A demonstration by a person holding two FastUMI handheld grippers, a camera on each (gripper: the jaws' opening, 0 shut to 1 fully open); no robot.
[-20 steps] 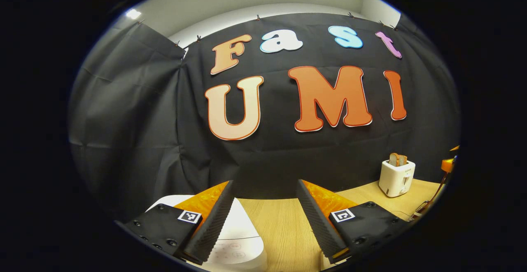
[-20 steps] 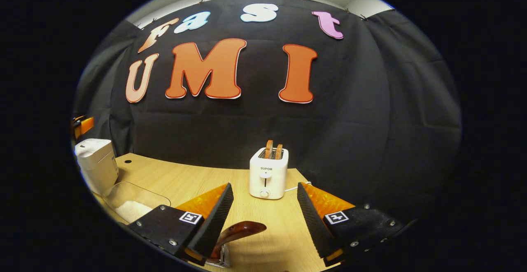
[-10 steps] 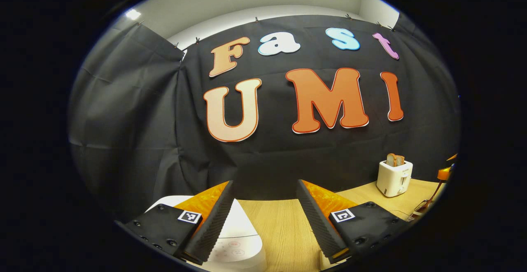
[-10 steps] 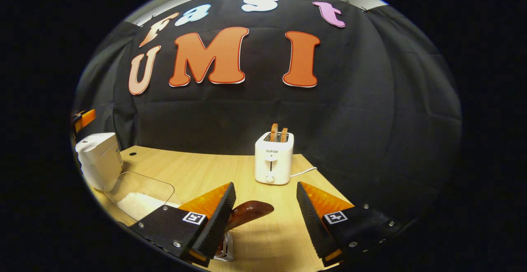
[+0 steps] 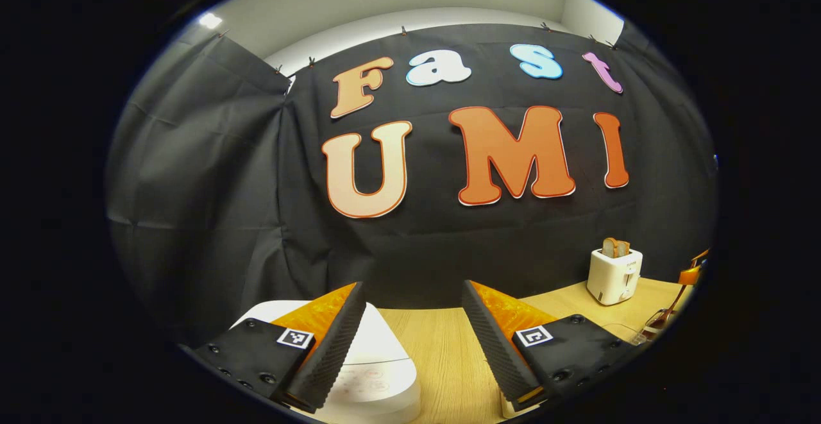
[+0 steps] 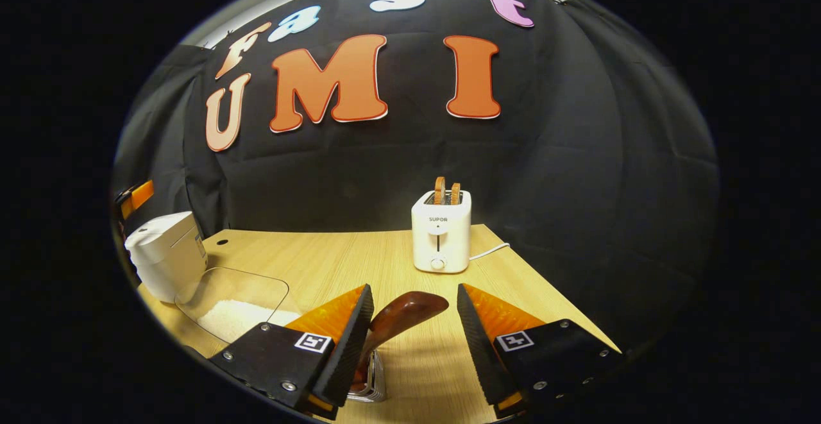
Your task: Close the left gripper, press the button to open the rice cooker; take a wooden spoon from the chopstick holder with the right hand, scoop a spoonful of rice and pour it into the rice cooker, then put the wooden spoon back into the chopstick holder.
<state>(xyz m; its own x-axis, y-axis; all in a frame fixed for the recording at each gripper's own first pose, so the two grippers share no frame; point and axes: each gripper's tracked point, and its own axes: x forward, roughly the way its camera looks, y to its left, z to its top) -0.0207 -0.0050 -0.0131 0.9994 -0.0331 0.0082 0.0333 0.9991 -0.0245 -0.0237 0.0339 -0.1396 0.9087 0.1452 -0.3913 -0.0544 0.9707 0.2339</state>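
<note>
The white rice cooker (image 5: 375,366) lies below my left gripper (image 5: 410,340), lid down, its button panel showing between the open fingers. In the right gripper view the cooker (image 6: 168,254) stands at the far left. My right gripper (image 6: 410,340) is open above the metal chopstick holder (image 6: 372,382). The dark wooden spoon (image 6: 401,313) stands in that holder, its bowl rising between the fingers, close to the left finger (image 6: 349,347). A clear tray of white rice (image 6: 240,312) sits beside the cooker.
A white toaster (image 6: 441,231) with two bread slices stands at the back of the wooden table (image 6: 333,260), its cord trailing right. The toaster (image 5: 614,273) also appears far right in the left gripper view. The other gripper (image 6: 135,198) peeks in above the cooker.
The right gripper has tilted down and moved closer over the holder, so the spoon bowl now stands higher between its fingers. The left gripper has shifted slightly over the cooker.
</note>
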